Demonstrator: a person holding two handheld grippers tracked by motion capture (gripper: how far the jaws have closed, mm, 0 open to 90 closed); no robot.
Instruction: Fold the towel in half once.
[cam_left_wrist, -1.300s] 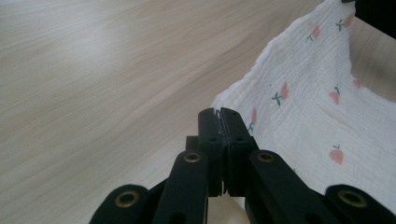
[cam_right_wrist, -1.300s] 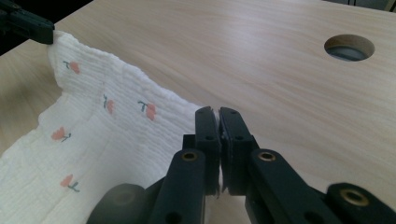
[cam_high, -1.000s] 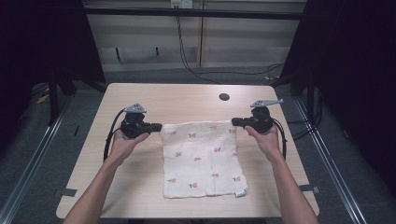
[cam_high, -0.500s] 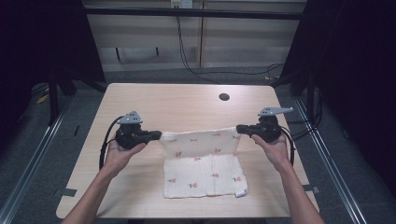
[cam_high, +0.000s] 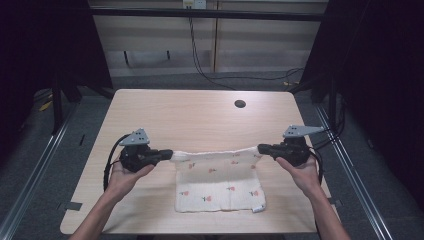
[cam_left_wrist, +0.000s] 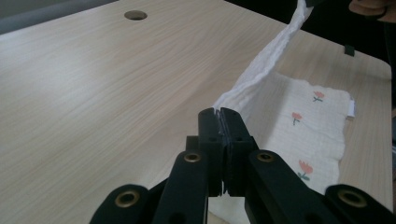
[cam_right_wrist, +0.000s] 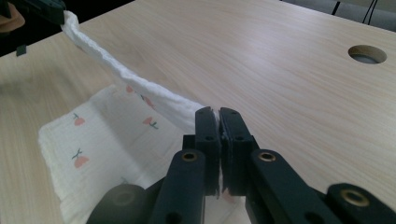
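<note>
A white cloth (cam_high: 220, 182) printed with small red flowers lies on the wooden table (cam_high: 200, 117), its far edge lifted and pulled taut. My left gripper (cam_high: 170, 155) is shut on the far left corner of that edge, and my right gripper (cam_high: 260, 149) is shut on the far right corner. In the left gripper view the jaws (cam_left_wrist: 219, 114) pinch the cloth (cam_left_wrist: 299, 126), which runs up to the other gripper at the top right. In the right gripper view the jaws (cam_right_wrist: 218, 112) clamp the cloth (cam_right_wrist: 93, 140), whose edge stretches up to the top left.
A round cable hole (cam_high: 240, 103) sits in the table near its far right. The near half of the cloth rests flat close to the table's front edge. Metal rails run along the floor on both sides, and cables hang behind the table.
Both grippers have come toward the near side and a little up, carrying the cloth's far edge back over the rest. The cloth now covers less of the table.
</note>
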